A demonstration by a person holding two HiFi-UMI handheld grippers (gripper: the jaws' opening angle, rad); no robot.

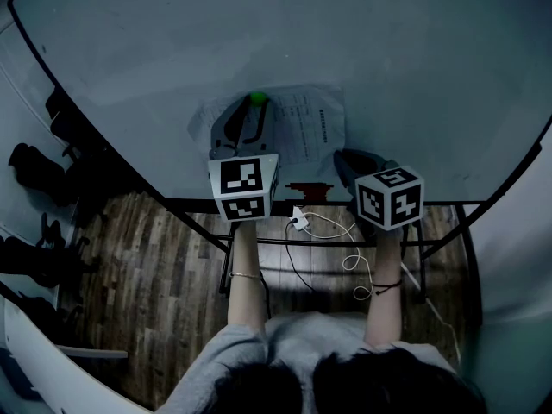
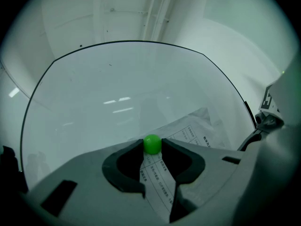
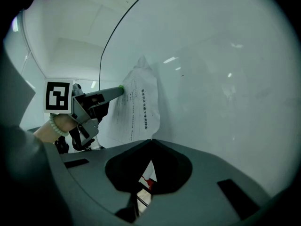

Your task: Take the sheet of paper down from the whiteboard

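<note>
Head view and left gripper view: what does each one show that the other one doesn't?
Only the head view shows the brown wooden floor, the person's arms and a thin white cable. Only the left gripper view shows, close up, the left tongs pinching the small green ball from both sides. Both show the dark-rimmed whiteboard, the crumpled printed sheet of paper and that green ball.

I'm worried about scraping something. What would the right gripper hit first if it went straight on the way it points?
Most likely the whiteboard, just beside the paper. The shut right gripper aims close to the paper's edge, so it might catch that instead; depth is hard to judge.
</note>
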